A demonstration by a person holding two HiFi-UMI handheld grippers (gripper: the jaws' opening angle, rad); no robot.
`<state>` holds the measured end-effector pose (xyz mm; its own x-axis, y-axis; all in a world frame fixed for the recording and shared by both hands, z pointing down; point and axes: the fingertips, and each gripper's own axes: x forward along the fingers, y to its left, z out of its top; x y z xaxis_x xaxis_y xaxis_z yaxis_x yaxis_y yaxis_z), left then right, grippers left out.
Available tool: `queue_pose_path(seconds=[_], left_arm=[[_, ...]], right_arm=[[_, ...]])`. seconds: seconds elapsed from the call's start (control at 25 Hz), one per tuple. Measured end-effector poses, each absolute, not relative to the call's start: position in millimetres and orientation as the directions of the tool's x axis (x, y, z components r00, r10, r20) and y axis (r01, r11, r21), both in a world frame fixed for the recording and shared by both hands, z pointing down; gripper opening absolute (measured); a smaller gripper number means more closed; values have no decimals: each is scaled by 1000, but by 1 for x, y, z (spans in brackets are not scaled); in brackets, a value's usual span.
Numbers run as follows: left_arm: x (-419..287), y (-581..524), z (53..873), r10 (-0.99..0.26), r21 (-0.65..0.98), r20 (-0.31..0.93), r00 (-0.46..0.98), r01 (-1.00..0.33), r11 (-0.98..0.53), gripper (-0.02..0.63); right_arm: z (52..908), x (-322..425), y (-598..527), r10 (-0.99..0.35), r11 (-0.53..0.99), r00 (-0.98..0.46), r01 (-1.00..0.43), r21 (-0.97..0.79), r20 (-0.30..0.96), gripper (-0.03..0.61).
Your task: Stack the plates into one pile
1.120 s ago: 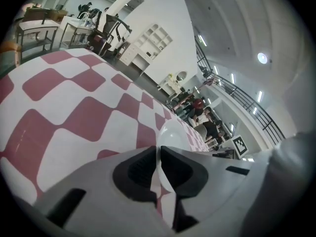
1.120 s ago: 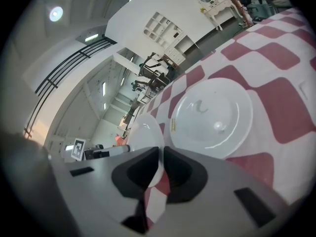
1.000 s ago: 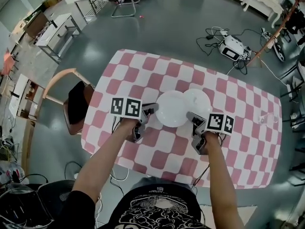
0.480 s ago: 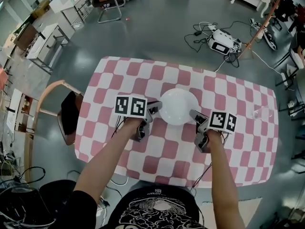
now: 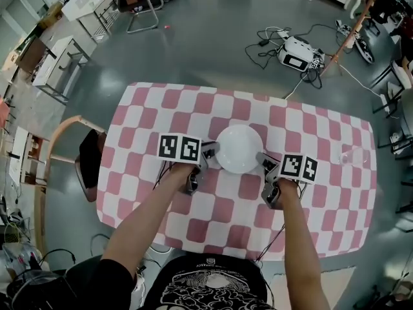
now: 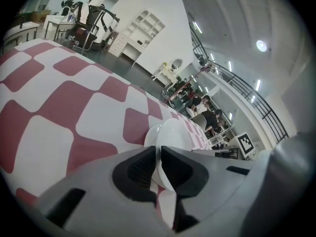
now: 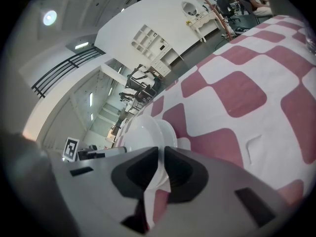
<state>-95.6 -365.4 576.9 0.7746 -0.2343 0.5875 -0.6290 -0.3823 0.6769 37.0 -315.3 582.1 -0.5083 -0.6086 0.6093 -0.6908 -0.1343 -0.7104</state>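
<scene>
The head view shows one white plate [image 5: 239,148] over the middle of the pink-and-white checked table [image 5: 310,199]. My left gripper [image 5: 208,154] is shut on its left rim and my right gripper [image 5: 263,160] on its right rim. In the left gripper view the rim of the held plate [image 6: 175,136] runs between the dark pads of the left gripper [image 6: 159,154]. A second white plate [image 6: 150,134] peeks out just behind it. The right gripper view shows the same held plate [image 7: 140,136] in the right gripper [image 7: 161,157], with the second plate [image 7: 169,132] under it. Whether the two plates touch I cannot tell.
A clear glass [image 5: 352,155] stands near the table's right edge, also seen in the right gripper view [image 7: 312,38]. A wooden chair [image 5: 87,157] with a dark seat stands at the table's left side. Cables and a device [image 5: 300,50] lie on the floor beyond.
Both grippers carried the held plate to the right, from beside the second plate to directly over it. From above, the second plate is now hidden.
</scene>
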Motion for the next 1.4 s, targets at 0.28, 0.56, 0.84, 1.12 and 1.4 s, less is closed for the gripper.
queue_pose_path(seconds=[0.28,0.56,0.84,1.12,1.4], left_arm=[[-95,-367,584,-235,669,602,763,-643,-373,41],[-93,-365,589,-236,647,623,746,-661,-380,60],[-92,-366,586,-242,632,632,737,-670,-391,121],[-96,-370,574,-279,579,635,720,-683,-446,135],[-95,-369,533,-361,484,591,721,-675,-557,135]], right_arm=[[586,39,-318,-605,-126,-498,-710,-693,621,45],[584,38,-320,-600,-78,-481,-761,-644,640,64],[581,40,-321,-599,-22,-431,-834,-552,675,130],[572,44,-322,-629,-4,-403,-853,-521,665,130],[526,40,-319,-715,65,-368,-882,-467,595,124]])
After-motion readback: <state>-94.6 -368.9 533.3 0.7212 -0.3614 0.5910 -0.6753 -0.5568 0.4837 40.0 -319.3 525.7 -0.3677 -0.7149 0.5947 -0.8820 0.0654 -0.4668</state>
